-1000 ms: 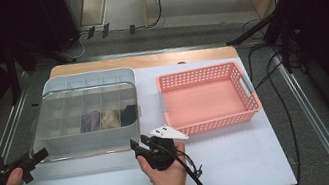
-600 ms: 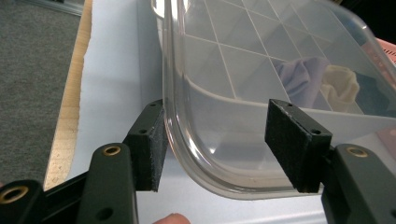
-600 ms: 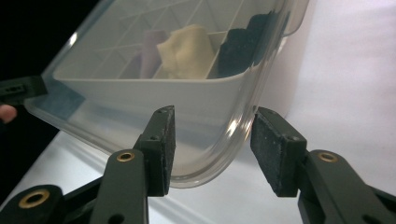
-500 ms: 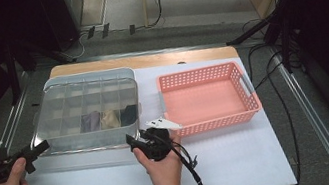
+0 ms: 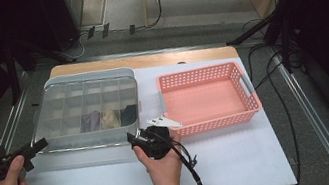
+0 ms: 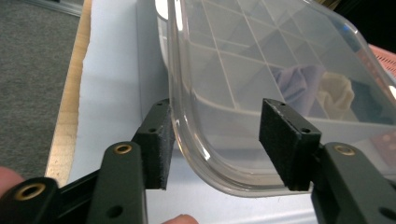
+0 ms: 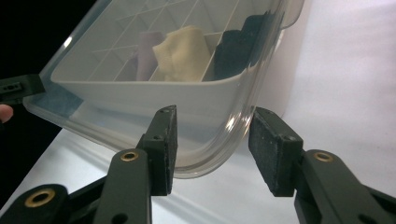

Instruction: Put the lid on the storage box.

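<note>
Table (image 5: 245,160): clear divided box (image 5: 87,110) sits at left, lid (image 6: 261,70) on, near edge toward the person; pink basket (image 5: 206,98) at right. Left gripper (image 5: 35,147) and right gripper (image 5: 135,139) each straddle a near lid corner, jaws half open and just closing, pads not yet pressing. To lift well: pinch both corners evenly and raise level. Contents through the lid are blurry, apparently folded cloths (image 7: 180,51).

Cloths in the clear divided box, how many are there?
3, side by side in the near row of the box: a purple cloth, a cream cloth and a dark cloth. Glare could hide others.
</note>
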